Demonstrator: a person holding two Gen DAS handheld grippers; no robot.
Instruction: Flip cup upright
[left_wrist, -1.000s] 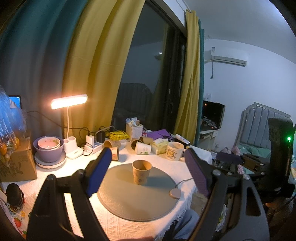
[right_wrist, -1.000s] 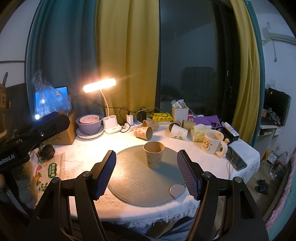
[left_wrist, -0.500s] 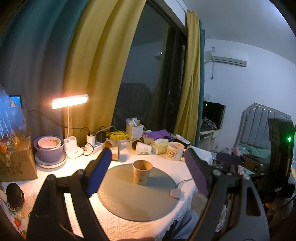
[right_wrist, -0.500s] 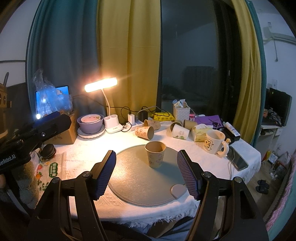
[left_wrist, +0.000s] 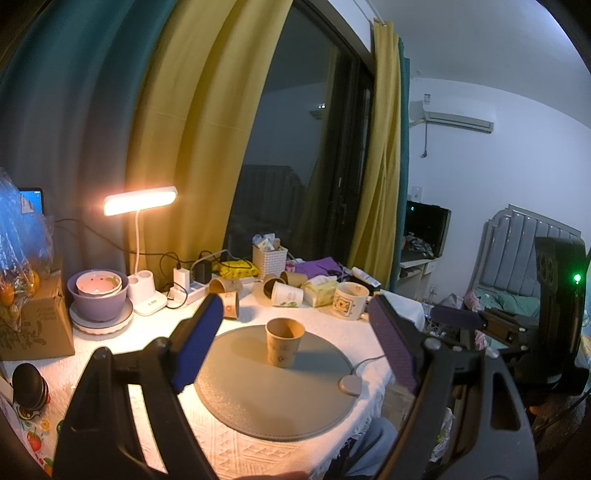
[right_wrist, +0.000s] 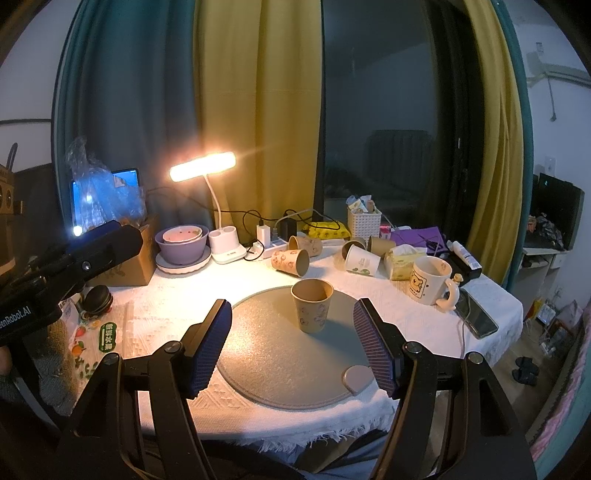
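A brown paper cup (left_wrist: 284, 342) stands upright, mouth up, on a round grey mat (left_wrist: 273, 391) on the white-clothed table; it also shows in the right wrist view (right_wrist: 311, 305) on the mat (right_wrist: 288, 362). My left gripper (left_wrist: 295, 343) is open and empty, held back from the cup. My right gripper (right_wrist: 293, 343) is open and empty, also short of the cup. Each gripper body shows in the other's view.
Several paper cups (right_wrist: 291, 260) lie on their sides behind the mat. A white mug (right_wrist: 430, 280), tissue pack, white basket, power strip, lit desk lamp (right_wrist: 203, 168), purple bowls (right_wrist: 183, 242) and a cardboard box crowd the back. A phone (right_wrist: 476, 319) lies at right.
Both grippers have drifted back slightly from the table. The cup has not moved.
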